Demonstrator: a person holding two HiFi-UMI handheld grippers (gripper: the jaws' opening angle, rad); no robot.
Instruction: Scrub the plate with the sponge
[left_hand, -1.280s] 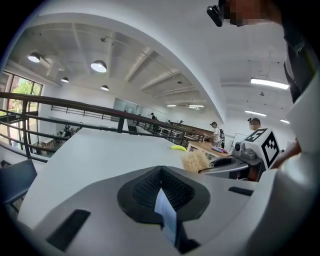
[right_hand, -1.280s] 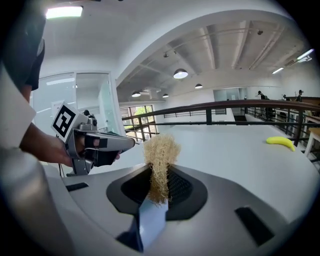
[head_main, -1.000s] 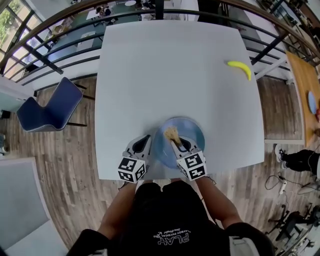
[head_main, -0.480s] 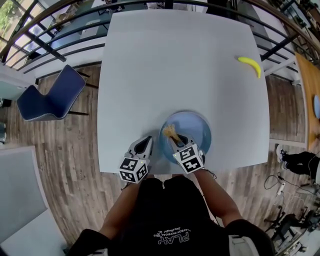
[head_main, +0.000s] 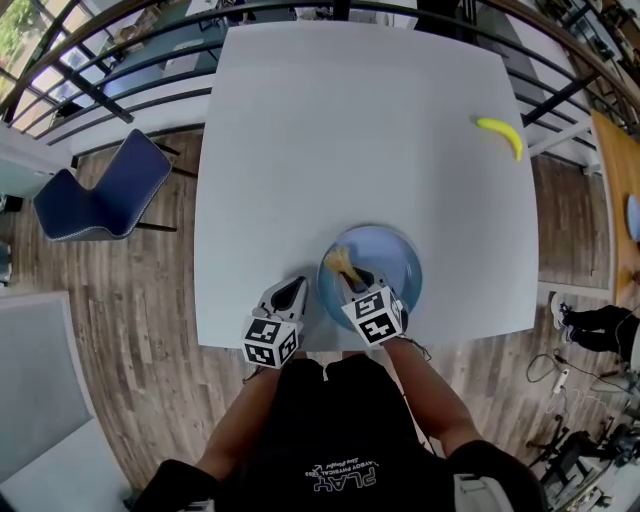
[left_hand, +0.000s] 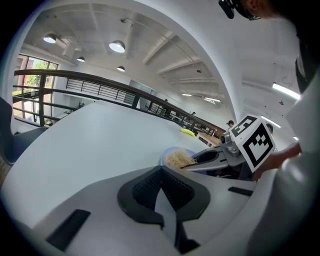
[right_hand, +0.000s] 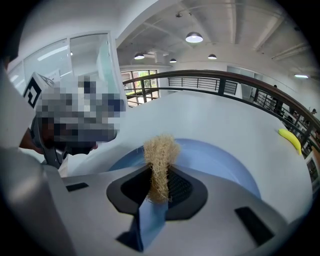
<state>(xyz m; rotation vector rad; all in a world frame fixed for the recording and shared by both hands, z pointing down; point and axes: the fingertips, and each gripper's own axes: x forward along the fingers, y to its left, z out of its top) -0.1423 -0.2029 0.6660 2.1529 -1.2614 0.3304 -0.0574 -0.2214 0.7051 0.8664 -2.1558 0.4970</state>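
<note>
Step in hand: scrubbing. Your right gripper (head_main: 352, 278) is clamped on the sponge (head_main: 343, 264), a straw-coloured fibrous wad. Its tuft sticks out past the pads over the near-left part of the blue plate (head_main: 398, 262). The plate sits at the near edge of the table (head_main: 300, 150). Neither view confirms that the tuft is pressed on the surface.

Your left gripper (head_main: 294, 291) is closed on nothing, just left of the plate's rim (not bracing it).

Next move, as I judge it: press down and sweep toward the far-right area. The plate may slide, so steady its rim with the left.
</note>
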